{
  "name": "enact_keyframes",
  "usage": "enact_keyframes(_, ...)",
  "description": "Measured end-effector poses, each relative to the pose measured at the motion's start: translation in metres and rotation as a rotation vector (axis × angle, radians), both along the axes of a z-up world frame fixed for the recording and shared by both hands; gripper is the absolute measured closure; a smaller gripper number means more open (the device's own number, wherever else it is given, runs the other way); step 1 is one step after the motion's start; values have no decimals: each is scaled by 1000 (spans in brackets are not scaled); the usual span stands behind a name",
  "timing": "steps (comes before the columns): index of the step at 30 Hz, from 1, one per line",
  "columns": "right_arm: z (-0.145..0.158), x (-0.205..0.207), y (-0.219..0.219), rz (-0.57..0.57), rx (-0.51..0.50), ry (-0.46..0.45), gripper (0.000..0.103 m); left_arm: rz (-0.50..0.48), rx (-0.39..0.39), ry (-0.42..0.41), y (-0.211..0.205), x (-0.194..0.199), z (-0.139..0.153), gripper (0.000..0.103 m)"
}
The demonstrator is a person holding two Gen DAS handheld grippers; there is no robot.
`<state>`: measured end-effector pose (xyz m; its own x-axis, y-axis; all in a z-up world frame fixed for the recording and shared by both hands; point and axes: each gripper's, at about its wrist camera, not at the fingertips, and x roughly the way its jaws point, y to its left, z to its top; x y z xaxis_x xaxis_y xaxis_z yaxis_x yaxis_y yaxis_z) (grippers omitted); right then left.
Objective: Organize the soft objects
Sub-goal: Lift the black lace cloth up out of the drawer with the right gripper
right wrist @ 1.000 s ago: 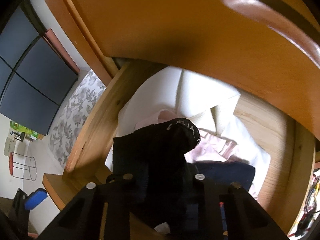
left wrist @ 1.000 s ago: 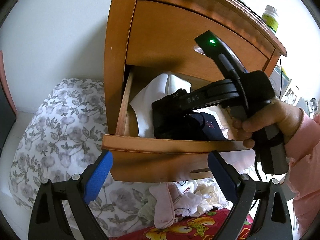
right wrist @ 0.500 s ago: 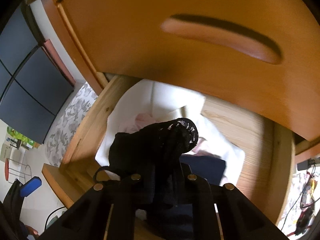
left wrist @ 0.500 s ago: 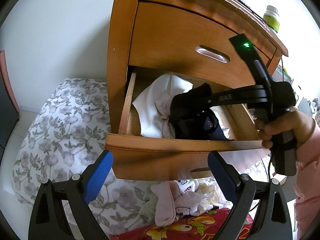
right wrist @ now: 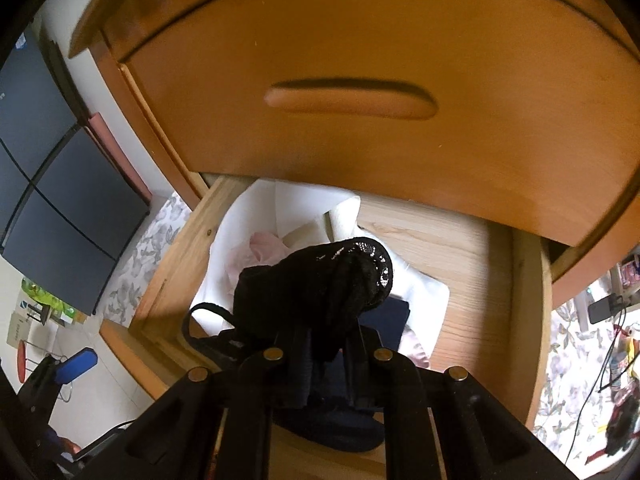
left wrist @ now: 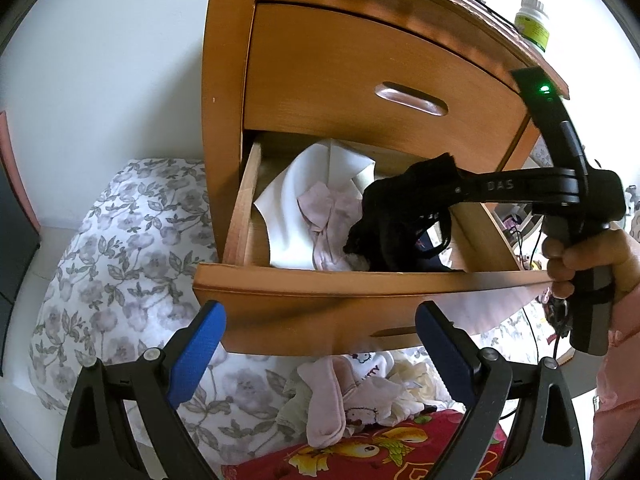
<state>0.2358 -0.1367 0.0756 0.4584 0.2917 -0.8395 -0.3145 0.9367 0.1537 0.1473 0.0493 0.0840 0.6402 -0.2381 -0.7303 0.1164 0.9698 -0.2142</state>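
Since 1 second ago the right gripper (right wrist: 326, 344) has drawn back and up from the drawer (left wrist: 360, 280), pinching the black lace garment (right wrist: 320, 280) above it. Left gripper (left wrist: 320, 332) hovers spread, empty, probably ready for the next item.

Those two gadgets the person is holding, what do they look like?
The left gripper is a black frame with bolts and blue pads on its fingers. The right gripper is black too, with white "DAS" lettering on its bar, a grey pistol handle, a green light on top and a thin black cable. The person wears a pink sleeve.
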Motion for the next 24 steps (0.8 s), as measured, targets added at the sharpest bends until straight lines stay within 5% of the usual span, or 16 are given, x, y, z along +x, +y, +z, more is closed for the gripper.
enact_keyframes(24,78,-56,-44,-53,90,-178,90,11,17,-21,-8,-18,15,7)
